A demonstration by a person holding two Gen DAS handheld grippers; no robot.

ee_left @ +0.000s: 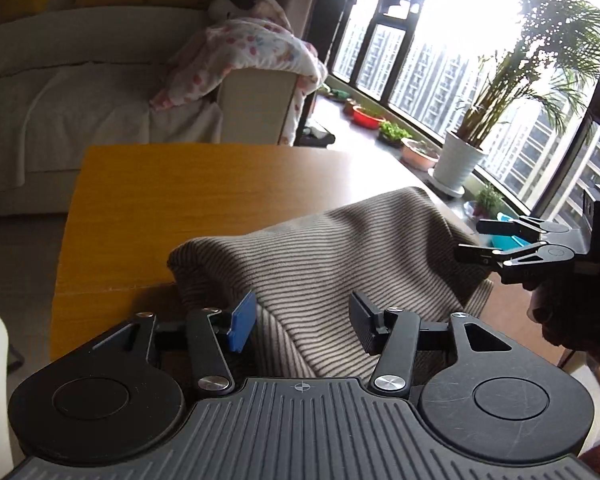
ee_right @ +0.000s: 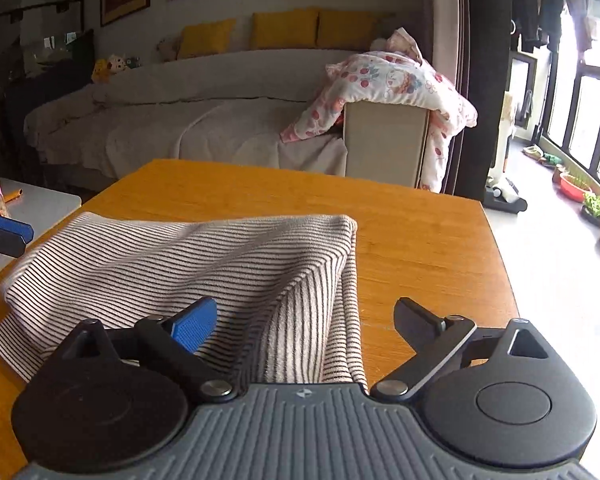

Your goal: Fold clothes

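A grey-and-white striped garment [ee_left: 320, 248] lies folded on the wooden table [ee_left: 160, 208]. My left gripper [ee_left: 302, 316] stands open at its near edge, with the cloth running between the blue pad and the black finger, unclamped. At the cloth's right end my right gripper [ee_left: 468, 240] hovers, held by a hand. In the right wrist view the striped garment [ee_right: 180, 256] humps up on the table [ee_right: 420, 240]. There my right gripper [ee_right: 304, 320] is wide open over a fold. A blue fingertip [ee_right: 8, 229] of the left gripper shows at the left edge.
A covered sofa [ee_right: 160, 128] stands beyond the table, with a floral blanket [ee_right: 400, 76] draped over its boxy end. A potted palm [ee_left: 460, 160] and plant trays [ee_left: 368, 116] line the window. A small white side table [ee_right: 40, 204] with a jar stands left.
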